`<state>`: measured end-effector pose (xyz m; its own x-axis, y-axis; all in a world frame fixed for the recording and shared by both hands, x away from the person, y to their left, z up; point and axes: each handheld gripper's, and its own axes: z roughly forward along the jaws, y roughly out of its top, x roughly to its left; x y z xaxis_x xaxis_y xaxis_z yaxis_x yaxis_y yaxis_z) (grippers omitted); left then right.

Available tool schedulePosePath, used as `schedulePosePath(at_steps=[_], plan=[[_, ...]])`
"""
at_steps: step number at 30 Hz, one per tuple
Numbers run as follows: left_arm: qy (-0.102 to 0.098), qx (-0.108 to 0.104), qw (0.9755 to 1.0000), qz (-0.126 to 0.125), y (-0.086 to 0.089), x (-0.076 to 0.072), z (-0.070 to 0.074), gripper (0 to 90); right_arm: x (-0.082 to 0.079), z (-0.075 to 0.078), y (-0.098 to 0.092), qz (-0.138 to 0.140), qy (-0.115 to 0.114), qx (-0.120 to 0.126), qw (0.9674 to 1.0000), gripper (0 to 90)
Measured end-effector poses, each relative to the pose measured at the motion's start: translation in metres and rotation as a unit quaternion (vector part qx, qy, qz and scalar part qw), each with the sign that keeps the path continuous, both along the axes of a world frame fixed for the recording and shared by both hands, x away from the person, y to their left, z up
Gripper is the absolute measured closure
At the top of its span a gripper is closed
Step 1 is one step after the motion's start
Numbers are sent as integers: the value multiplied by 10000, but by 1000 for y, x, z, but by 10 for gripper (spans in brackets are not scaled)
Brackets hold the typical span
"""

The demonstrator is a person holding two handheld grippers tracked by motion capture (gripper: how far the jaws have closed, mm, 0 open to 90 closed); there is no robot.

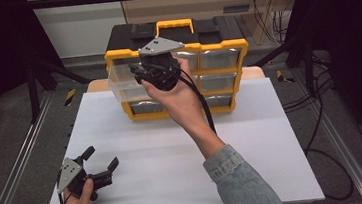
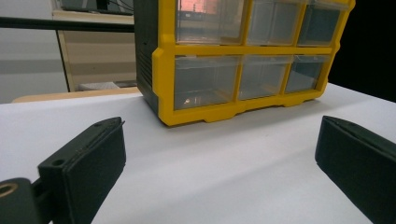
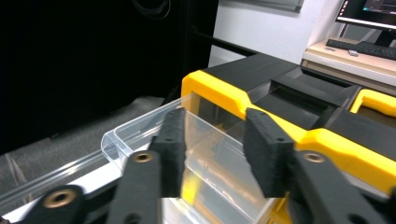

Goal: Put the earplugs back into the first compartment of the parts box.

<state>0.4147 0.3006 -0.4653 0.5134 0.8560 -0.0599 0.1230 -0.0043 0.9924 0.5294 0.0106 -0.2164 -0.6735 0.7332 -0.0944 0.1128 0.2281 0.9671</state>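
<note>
A yellow and black organizer (image 1: 213, 43) with several clear drawers stands at the back of the white board (image 1: 253, 140). Its top left drawer (image 1: 122, 82) is pulled out toward the left. My right gripper (image 1: 154, 77) is at that drawer, held by a hand in a denim sleeve. In the right gripper view the jaws (image 3: 219, 140) stand apart over the clear drawer (image 3: 140, 128), with its wall between them and a gap at the pads. My left gripper (image 1: 101, 157) rests open near the board's front left corner, facing the organizer (image 2: 163, 70), nothing between its jaws (image 2: 219, 135).
Metal rails run along both sides of the table. Cables (image 1: 319, 93) lie on the floor at the right. A desk with a monitor (image 3: 369, 14) stands behind the organizer. The board between the left gripper and the organizer is bare.
</note>
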Motion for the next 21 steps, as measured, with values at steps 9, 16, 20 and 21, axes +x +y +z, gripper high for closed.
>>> schedulePosePath(at_steps=[9,16,20,21], plan=[[17,66,10000,41,2,-1,1,14,0,-4,-25,-108,-181,452,9988,150],[72,81,9999,53,7,-5,3,15,-6,-12,-49,-35,-283,445,9986,72],[40,35,9999,100,9,-5,3,13,-13,-20,-70,-97,-245,434,9987,72],[40,35,9999,100,9,-5,3,14,-15,-21,-73,-100,-233,444,9987,72]])
